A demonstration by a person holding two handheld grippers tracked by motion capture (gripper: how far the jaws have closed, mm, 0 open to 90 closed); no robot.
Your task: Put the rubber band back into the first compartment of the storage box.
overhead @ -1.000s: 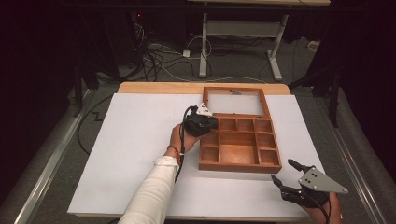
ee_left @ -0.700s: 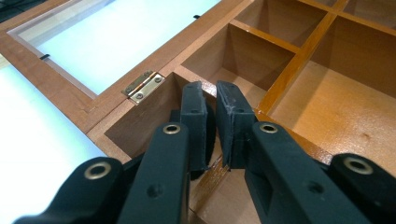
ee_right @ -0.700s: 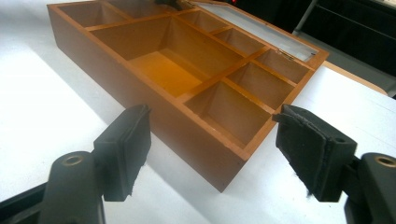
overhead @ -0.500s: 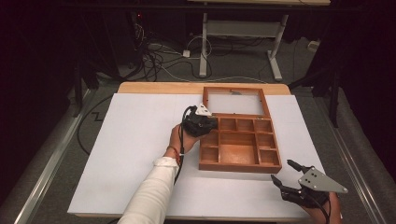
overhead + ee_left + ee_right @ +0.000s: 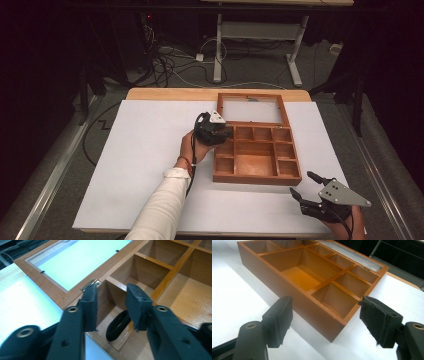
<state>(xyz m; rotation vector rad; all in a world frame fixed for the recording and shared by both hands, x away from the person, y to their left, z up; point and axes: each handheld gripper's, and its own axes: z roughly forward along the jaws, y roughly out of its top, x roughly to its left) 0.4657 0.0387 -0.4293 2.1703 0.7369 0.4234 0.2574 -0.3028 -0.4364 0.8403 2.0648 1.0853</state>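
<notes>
An open wooden box (image 5: 257, 179) with several compartments lies right of the table's middle, its glass-paned lid (image 5: 250, 109) folded flat behind it. My left gripper (image 5: 225, 134) hovers over the box's far left corner. In the left gripper view its jaws (image 5: 112, 293) have just been opening and stand apart above a small compartment. A black hair tie (image 5: 117, 323) lies loose on that compartment's floor, with no pad touching it. My right gripper (image 5: 301, 184) waits near the table's front right, open, with nothing between its jaws (image 5: 325, 305), pointing at the box's (image 5: 294, 298) near corner.
The white table top (image 5: 145, 150) stretches wide to the left of the box. A wooden strip (image 5: 170, 93) runs along the far edge. Cables and a metal stand (image 5: 217, 50) sit on the dark floor beyond.
</notes>
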